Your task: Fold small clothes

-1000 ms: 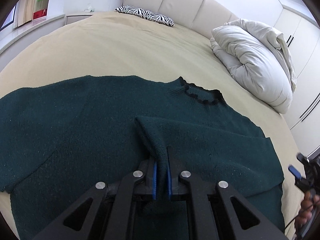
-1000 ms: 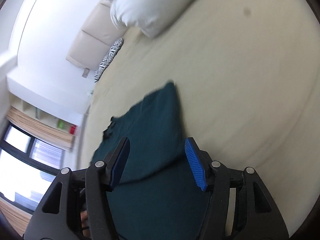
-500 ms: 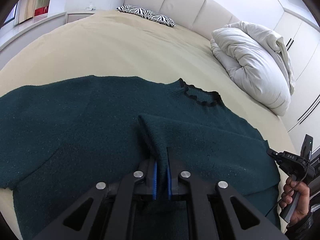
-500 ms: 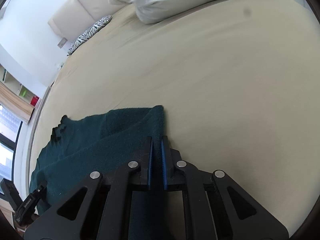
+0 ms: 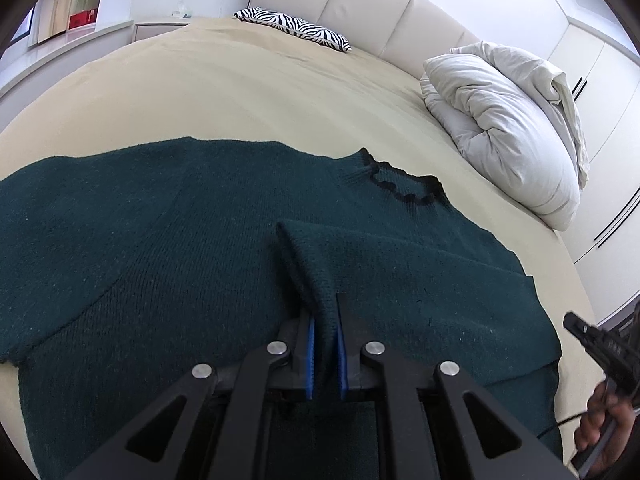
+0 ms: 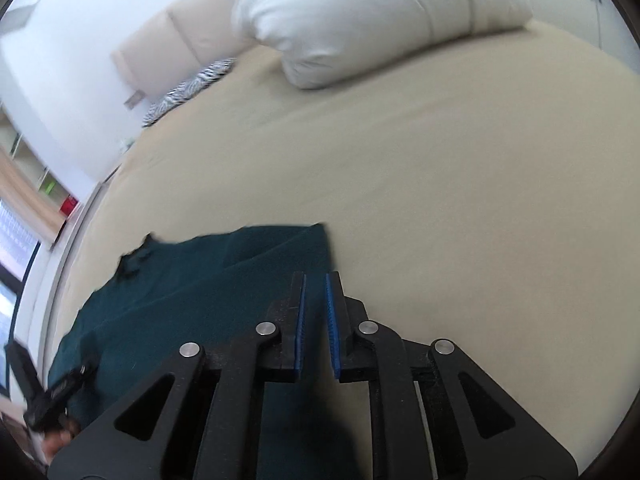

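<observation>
A dark green knit sweater (image 5: 168,240) lies spread on the beige bed (image 5: 240,92), its black-trimmed collar (image 5: 404,188) toward the pillows. One sleeve (image 5: 400,264) is folded across the body. My left gripper (image 5: 325,320) is shut on the cuff end of that sleeve. In the right wrist view the sweater's folded edge (image 6: 224,280) lies under my right gripper (image 6: 315,292), whose jaws stand a narrow gap apart with nothing between the blue pads. The right gripper also shows at the left wrist view's right edge (image 5: 600,348).
A white duvet bundle (image 5: 508,120) lies at the bed's right side. A zebra-print pillow (image 5: 292,28) rests by the padded headboard (image 5: 360,8). White wardrobes (image 5: 600,80) stand to the right. Shelves (image 5: 80,8) are at the far left.
The right gripper closed over the sweater's right edge, then parted slightly and now hovers there empty. The left gripper keeps hold of the sleeve and has barely moved.
</observation>
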